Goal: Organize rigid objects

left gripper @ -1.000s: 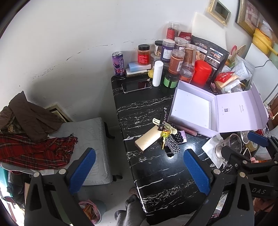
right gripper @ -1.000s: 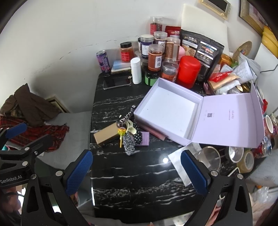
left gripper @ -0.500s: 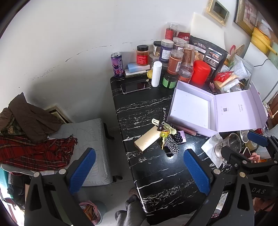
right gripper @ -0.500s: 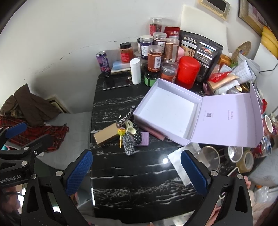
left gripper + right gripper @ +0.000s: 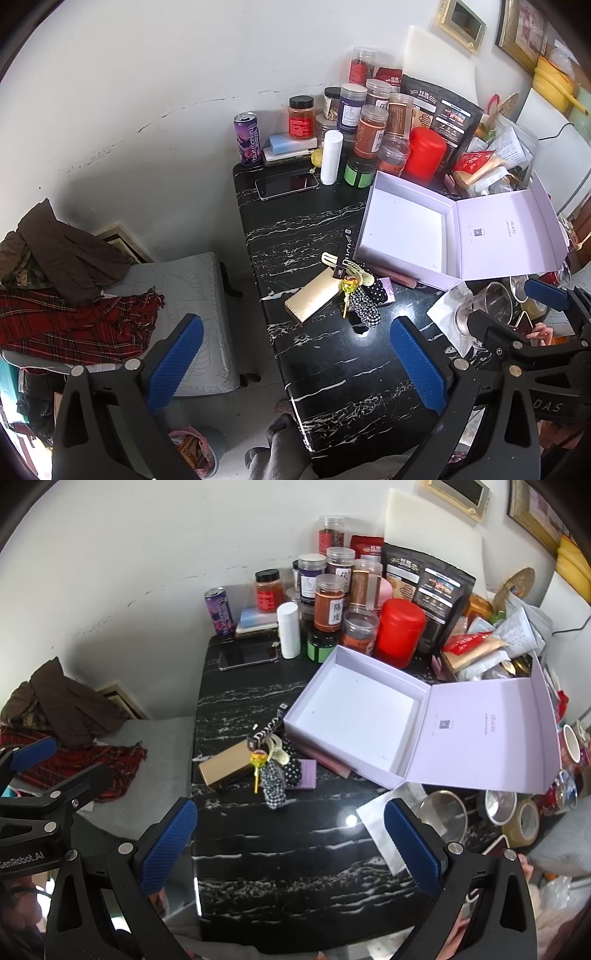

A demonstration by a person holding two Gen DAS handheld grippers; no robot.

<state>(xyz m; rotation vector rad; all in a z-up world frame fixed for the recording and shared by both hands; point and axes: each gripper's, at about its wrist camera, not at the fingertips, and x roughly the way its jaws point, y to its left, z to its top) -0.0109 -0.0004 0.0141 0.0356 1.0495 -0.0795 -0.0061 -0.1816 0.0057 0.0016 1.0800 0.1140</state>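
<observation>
An open lilac box (image 5: 404,229) (image 5: 354,709) lies empty on the black marble table (image 5: 332,369) (image 5: 280,864), its lid flat to the right. Just left of it sits a small pile: a gold box (image 5: 312,299) (image 5: 223,766), a dark narrow packet (image 5: 345,254) (image 5: 267,731), a cream hair clip (image 5: 354,267), a lollipop (image 5: 347,288) (image 5: 257,760), checked and dotted scrunchies (image 5: 365,310) (image 5: 275,784). My left gripper (image 5: 295,362) is open and empty, above the table's near left edge. My right gripper (image 5: 291,843) is open and empty, above the table's front.
Jars (image 5: 328,603), a red canister (image 5: 399,627), a purple can (image 5: 248,138), a white bottle (image 5: 330,157) and a phone (image 5: 286,183) crowd the back. Steel strainers (image 5: 443,814) and tape (image 5: 522,821) lie front right. A chair with clothes (image 5: 74,295) stands left.
Both grippers have stayed open. The views have shifted only slightly; nothing on the table has moved.
</observation>
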